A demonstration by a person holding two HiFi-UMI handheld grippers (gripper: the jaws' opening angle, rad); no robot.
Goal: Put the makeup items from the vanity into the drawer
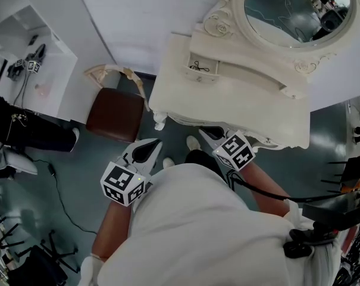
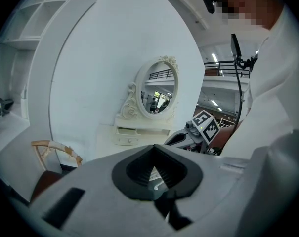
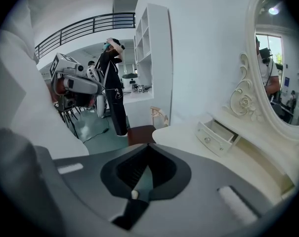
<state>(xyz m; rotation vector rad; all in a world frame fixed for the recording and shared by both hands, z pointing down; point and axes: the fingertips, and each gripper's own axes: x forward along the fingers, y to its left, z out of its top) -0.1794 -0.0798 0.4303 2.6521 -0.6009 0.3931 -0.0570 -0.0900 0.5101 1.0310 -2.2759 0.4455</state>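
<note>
The white vanity (image 1: 239,100) with its oval mirror (image 1: 293,8) stands ahead of me. Its small drawer (image 1: 202,66) is pulled open, with a small dark item (image 1: 199,68) lying inside. I see no makeup items on the vanity top. Both grippers hang close to my body, short of the vanity's front edge. My left gripper (image 1: 155,145) (image 2: 153,149) is shut and holds nothing. My right gripper (image 1: 204,133) (image 3: 148,146) is shut and empty too. The open drawer (image 3: 217,135) lies right of the right gripper's jaws.
A brown stool (image 1: 115,115) with a cream chair back (image 1: 117,71) stands left of the vanity. A white shelf unit (image 1: 25,46) fills the far left. Cables and stands (image 1: 55,201) lie on the floor. A person in black (image 3: 112,83) stands by the shelves.
</note>
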